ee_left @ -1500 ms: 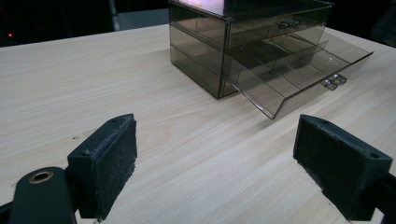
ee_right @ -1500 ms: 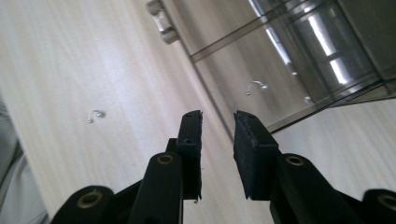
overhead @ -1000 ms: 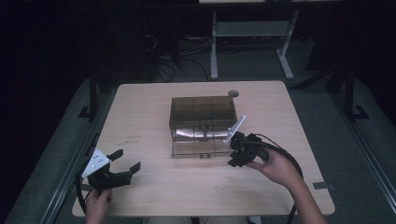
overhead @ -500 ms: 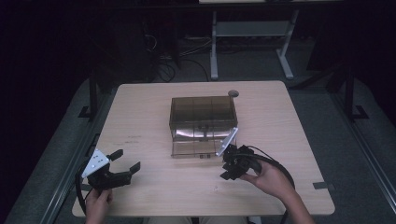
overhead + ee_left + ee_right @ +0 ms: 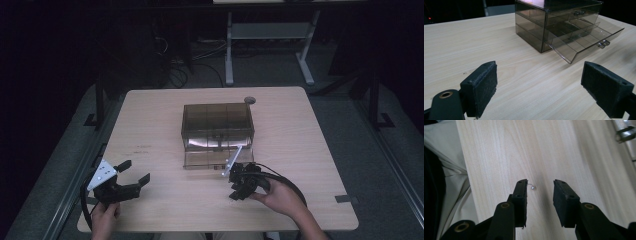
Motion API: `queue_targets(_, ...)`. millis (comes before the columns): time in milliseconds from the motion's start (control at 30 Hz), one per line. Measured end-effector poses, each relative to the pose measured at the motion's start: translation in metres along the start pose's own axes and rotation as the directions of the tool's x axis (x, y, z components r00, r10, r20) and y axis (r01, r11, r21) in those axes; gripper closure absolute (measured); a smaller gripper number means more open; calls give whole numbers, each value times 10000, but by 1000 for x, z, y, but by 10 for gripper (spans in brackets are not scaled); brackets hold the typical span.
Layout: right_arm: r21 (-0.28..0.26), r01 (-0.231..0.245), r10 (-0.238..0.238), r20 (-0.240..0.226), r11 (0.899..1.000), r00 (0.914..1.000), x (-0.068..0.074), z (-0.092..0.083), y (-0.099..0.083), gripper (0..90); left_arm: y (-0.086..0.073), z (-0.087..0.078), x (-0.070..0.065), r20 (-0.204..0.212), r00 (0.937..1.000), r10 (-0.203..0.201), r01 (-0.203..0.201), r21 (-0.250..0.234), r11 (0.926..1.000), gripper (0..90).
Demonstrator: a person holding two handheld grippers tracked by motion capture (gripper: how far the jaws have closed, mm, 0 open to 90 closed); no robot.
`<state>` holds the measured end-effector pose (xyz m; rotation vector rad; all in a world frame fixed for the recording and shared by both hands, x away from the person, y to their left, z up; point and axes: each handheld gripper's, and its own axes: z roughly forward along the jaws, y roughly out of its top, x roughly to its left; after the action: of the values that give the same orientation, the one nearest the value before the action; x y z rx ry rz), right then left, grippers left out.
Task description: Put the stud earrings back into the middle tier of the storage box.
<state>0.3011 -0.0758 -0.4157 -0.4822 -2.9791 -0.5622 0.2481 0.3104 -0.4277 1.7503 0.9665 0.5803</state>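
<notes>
The right tool (image 5: 539, 185) points down at the bare worktop (image 5: 310, 150), its pads partly spread with nothing pinched between them; the jaws have just been closing a little. Just off the inner face of one pad lies a tiny silvery item (image 5: 532, 187), perhaps an earring or small stud with a thin wire; it is too small to name for certain. In the high view this tool (image 5: 239, 186) sits at about five o'clock from the smoky clear drawer box (image 5: 217, 120), close to the front lip of the pulled-out lower drawer (image 5: 212, 159), whose divided compartments look empty as far as can be seen.

The left tool (image 5: 131, 176) rests well apart at about eight o'clock from the box, its pads (image 5: 484, 85) spread wide and holding nothing, aimed toward the open drawer.

The step in hand looks like the pick-up of the small item, likely so it can go into the open drawer. The next move calls for shifting the right tool slightly so the item lies centred between the pads, lowering until the tips nearly meet the wood, then closing gently; a thing this small could easily skid away or slip out.
</notes>
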Motion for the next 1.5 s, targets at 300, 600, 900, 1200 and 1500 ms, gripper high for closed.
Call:
queue_targets(300,587,247,-245,-45,9980,9997,2,15,6,674,0,0,0,-5,10000,-10,10,-14,10000,130)
queue_targets(600,1027,398,-397,-23,9939,9992,2,27,8,703,0,0,0,2,10000,16,-16,-5,10000,130)
queue_targets(900,1109,707,-720,74,9913,9974,7,28,10,751,0,0,0,-11,10000,26,-26,24,10000,130)
queue_targets(1200,1517,1144,-1235,518,9818,9910,16,31,16,803,0,0,0,3,10000,-1,1,-6,10000,130)
queue_targets(1500,1564,1236,-1335,544,9799,9896,17,31,17,846,0,0,0,8,10000,-22,22,-20,10000,130)
